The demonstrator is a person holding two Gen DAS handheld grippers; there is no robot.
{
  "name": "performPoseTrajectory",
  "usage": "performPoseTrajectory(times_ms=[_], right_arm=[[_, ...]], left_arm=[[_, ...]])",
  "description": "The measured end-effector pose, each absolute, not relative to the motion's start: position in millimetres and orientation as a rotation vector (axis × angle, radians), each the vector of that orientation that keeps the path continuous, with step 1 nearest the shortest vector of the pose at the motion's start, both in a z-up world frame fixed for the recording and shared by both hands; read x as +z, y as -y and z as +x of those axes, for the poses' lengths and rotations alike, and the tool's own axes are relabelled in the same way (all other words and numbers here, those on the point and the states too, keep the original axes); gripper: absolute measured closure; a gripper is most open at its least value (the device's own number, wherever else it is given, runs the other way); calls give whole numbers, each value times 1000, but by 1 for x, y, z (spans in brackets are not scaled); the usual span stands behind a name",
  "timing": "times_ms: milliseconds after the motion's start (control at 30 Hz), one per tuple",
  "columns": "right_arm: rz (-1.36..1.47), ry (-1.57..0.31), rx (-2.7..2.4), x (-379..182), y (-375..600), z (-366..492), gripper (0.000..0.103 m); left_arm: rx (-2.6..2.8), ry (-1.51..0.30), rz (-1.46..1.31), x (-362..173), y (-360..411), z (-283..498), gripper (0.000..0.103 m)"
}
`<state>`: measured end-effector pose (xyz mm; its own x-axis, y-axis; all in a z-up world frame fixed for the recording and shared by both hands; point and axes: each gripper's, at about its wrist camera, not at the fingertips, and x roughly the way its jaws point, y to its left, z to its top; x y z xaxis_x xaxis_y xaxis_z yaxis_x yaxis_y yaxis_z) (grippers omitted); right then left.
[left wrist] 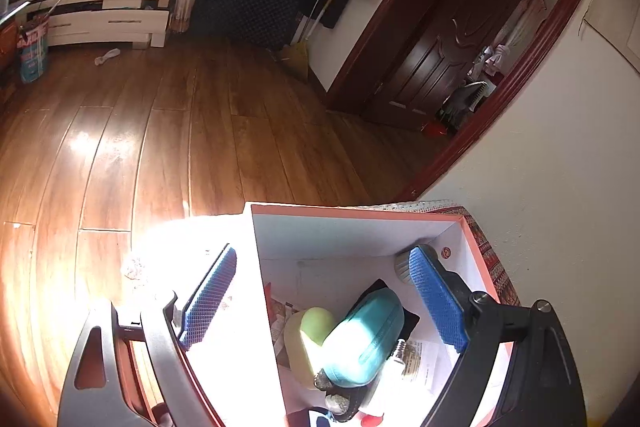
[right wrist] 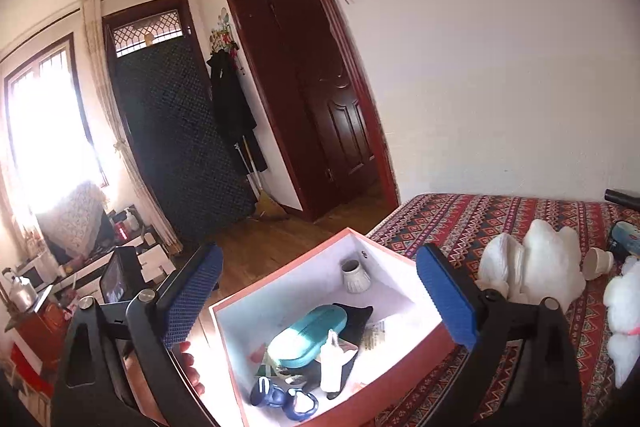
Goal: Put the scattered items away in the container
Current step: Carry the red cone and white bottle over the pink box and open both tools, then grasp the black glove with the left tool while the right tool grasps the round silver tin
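Observation:
An orange box (right wrist: 394,367) with a white inside stands on the patterned bed cover, and shows in the left wrist view as the box (left wrist: 352,211). In it lie a teal case (right wrist: 306,337), a white bottle (right wrist: 332,363), a small ribbed cup (right wrist: 354,277), blue baby shoes (right wrist: 284,401), a dark cloth and papers. The left wrist view also shows the teal case (left wrist: 366,337) beside a yellow-green ball (left wrist: 316,323). My left gripper (left wrist: 324,291) hangs open over the box, nothing between its blue pads. My right gripper (right wrist: 318,277) is open above the box, holding nothing.
On the bed cover (right wrist: 500,223) to the right lie white plush toys (right wrist: 532,267), a small cream cup (right wrist: 598,262) and a blue object (right wrist: 626,235). A wooden floor (left wrist: 168,131) lies left of the bed, with a dark door (right wrist: 336,107) and a cluttered cabinet (left wrist: 100,15) beyond. A hand (right wrist: 191,373) shows by the box's left wall.

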<state>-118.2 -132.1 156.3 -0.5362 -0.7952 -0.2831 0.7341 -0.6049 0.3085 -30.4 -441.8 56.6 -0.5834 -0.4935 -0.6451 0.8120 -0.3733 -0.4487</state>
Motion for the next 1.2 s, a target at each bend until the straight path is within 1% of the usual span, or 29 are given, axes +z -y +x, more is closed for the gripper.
performPoseTrajectory(times_ms=[133,200,300,367,433,500,600,667,767,867,1000,1133,1200], right_arm=[[580,283,-2245,137,78,-131,3],[626,337,-2310,125,41,-136,1],[709,433,-2461,106,-22,-146,1],[776,530,-2560,90,-71,-147,1],[872,626,-2640,69,-119,-147,1],[997,666,-2695,52,-155,-149,1],[1222,643,-2772,32,-197,-152,1],[1319,610,-2779,23,-217,-147,1],[1440,473,-2777,13,-234,-138,1],[1574,355,-2766,-6,-250,-128,1],[1701,424,-2661,-34,-278,-114,1],[1789,413,-2614,-52,-293,-102,1],[1844,438,-2550,-67,-299,-102,1]], left_arm=[[-2114,-941,546,67,414,-48,15],[-2202,-896,565,76,389,-62,15],[-2363,-788,609,89,336,-88,15],[-2493,-721,675,92,292,-110,15],[-2606,-642,763,89,246,-132,15],[-2692,-568,883,81,200,-151,15],[-2786,-471,1088,61,134,-172,15],[-2835,-404,1222,47,93,-180,15],[-2876,-309,1369,27,35,-181,15],[-2921,-246,1442,14,-5,-178,15],[-2973,-159,1500,7,-43,-168,15],[-3002,-160,1550,2,-66,-166,15],[-3008,-165,1586,-1,-77,-167,15]])
